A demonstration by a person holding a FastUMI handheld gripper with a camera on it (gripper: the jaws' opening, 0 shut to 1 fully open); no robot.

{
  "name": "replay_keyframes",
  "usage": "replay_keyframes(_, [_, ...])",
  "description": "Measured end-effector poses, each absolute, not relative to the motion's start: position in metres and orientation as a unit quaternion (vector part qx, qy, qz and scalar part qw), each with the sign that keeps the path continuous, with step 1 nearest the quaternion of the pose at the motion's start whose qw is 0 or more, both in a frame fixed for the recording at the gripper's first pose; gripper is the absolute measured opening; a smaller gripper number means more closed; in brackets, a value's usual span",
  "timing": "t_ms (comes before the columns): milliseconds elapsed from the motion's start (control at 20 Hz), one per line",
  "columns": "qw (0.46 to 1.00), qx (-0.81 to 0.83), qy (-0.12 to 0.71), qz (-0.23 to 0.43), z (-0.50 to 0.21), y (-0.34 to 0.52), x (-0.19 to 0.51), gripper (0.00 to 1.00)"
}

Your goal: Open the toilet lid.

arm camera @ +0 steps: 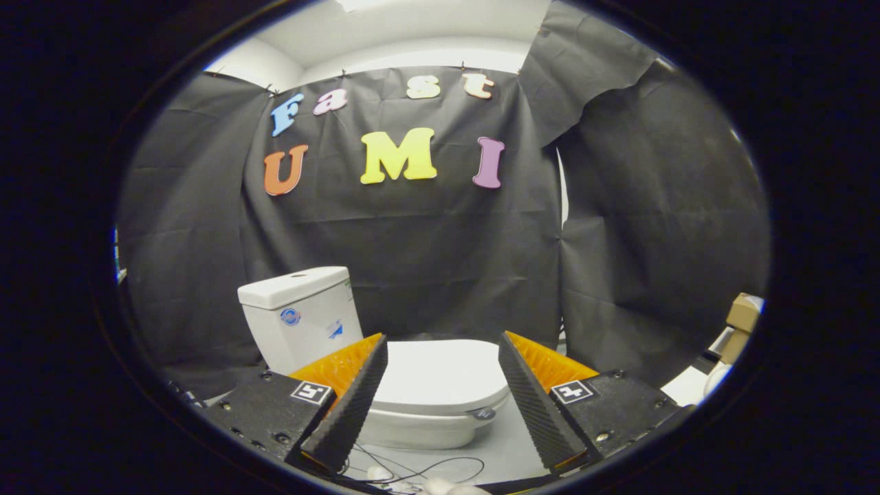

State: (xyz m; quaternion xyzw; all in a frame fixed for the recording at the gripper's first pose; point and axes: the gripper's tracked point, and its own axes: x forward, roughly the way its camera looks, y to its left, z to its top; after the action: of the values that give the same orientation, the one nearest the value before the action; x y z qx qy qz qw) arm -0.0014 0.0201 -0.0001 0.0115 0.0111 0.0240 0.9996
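Gripper view faces the black cloth wall (447, 261); before it stands a white toilet (412, 405), its lid (440, 375) flat down, so nothing is done yet. Claw (443, 347) is released, spread wide, lid ahead between its fingers. Loose cables (412, 471) lie on the floor below.

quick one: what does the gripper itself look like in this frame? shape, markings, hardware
The gripper has two wedge-shaped fingers tapering toward the toilet, with ribbed faces. Each sits on a flat dark block with visible screws, and each block carries a square black-and-white marker. The fingers stand apart, open. Thin cables trail on the floor below; whether they belong to the gripper is unclear.
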Motion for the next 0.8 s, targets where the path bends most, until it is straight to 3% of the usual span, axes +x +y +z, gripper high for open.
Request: replay_keyframes(800, [0.994, 0.091, 0.029, 0.047, -0.015, -0.004, 0.099, 1.0])
